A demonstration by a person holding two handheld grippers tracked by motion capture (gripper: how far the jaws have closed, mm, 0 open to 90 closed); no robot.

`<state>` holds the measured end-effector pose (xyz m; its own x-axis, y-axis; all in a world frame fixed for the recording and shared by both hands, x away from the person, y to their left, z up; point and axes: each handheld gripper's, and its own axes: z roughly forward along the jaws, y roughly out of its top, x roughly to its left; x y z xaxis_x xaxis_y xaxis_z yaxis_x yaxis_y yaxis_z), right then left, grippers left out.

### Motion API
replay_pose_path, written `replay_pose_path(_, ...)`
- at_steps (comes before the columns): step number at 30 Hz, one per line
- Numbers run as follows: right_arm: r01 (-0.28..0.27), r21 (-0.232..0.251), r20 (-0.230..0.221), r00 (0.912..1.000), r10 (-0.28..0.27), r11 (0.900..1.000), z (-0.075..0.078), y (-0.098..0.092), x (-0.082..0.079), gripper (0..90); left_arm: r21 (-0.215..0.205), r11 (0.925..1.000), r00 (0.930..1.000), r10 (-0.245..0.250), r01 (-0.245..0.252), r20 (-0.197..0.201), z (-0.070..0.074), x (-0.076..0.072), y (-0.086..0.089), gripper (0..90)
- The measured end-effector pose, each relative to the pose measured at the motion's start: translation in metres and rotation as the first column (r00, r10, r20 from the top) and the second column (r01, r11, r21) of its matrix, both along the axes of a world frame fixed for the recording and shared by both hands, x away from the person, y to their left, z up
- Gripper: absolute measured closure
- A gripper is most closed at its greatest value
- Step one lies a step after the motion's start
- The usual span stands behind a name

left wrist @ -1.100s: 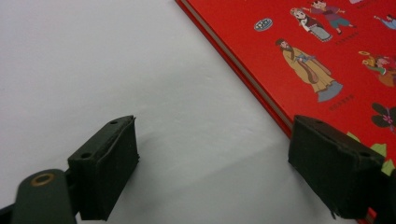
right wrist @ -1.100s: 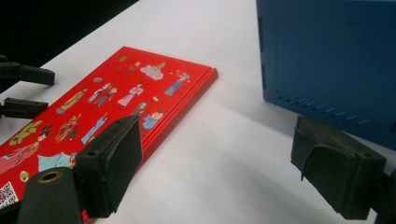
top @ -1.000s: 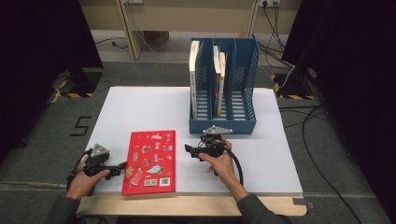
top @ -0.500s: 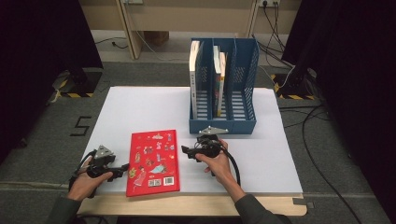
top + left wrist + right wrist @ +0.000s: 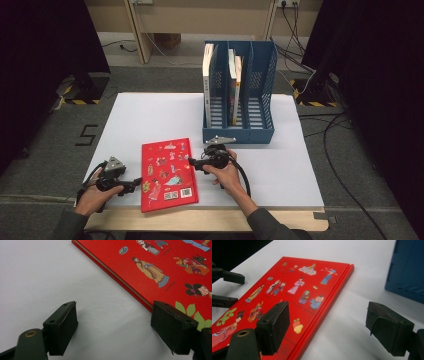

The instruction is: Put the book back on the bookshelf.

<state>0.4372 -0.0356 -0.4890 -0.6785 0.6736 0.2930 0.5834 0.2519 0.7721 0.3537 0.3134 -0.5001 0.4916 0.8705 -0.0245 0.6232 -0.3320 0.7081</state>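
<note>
The red picture book lies flat on the white table, between the two tongs, not yet gripped. The left gripper sits at its left edge; its jaws have just been opening again, wide, with bare table between them. The right gripper straddles the spine edge, jaws wide and not pressing. Beyond it stands the blue file rack, books upright inside. I judge lifting and shelving remain.

Red picture book cut off by the top and right edges in the left gripper view, its near corner behind the right fingers, blue file rack cropped at upper right of the right gripper view, cover text too small to read.
</note>
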Motion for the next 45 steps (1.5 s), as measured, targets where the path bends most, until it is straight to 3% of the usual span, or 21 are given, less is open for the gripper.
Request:
replay_pose_path(10,-0.019,-0.011,-0.062,0.9979,0.018,1.000,-0.010,0.022,0.008,24.5,-0.003,1.0000,1.0000,-0.005,0.005,0.001,0.000,0.000,0.001,19.6)
replay_pose_path(12,-0.019,-0.019,-0.058,0.9982,0.018,1.000,-0.011,0.024,0.010,25.8,-0.004,1.0000,1.0000,-0.004,0.004,0.003,-0.001,0.000,0.001,19.6)
replay_pose_path(23,-0.014,0.030,-0.075,0.9970,0.017,0.999,-0.014,0.034,0.013,27.6,-0.003,1.0000,1.0000,0.000,0.001,0.006,-0.001,0.000,0.000,18.8)
replay_pose_path(27,0.015,0.054,-0.086,0.9962,-0.010,0.998,-0.015,0.040,0.009,21.9,0.000,1.0000,1.0000,-0.003,0.003,-0.003,0.000,0.001,0.000,18.6)
replay_pose_path(31,0.070,0.138,-0.122,0.9910,-0.053,0.988,-0.018,0.036,0.006,22.2,-0.002,1.0000,1.0000,-0.002,0.002,-0.003,-0.001,0.001,0.000,18.4)
replay_pose_path(34,0.090,0.161,-0.132,0.9889,-0.069,0.983,-0.019,0.035,0.002,22.1,0.000,1.0000,1.0000,-0.003,0.003,-0.006,0.000,0.001,0.000,18.1)
replay_pose_path(36,0.112,0.201,-0.168,0.9826,-0.079,0.973,-0.020,0.032,0.000,22.3,-0.004,1.0000,1.0000,-0.001,0.001,-0.008,0.000,0.002,0.000,18.1)
replay_pose_path(41,0.116,0.227,-0.186,0.9798,-0.074,0.967,-0.021,0.028,-0.006,25.8,-0.008,1.0000,1.0000,0.004,-0.004,-0.002,-0.001,0.001,0.000,18.0)
replay_pose_path(45,0.132,0.265,-0.231,0.9703,-0.070,0.955,-0.023,0.022,-0.009,34.0,-0.011,0.9999,1.0000,0.006,-0.006,0.000,-0.001,0.001,0.000,18.2)
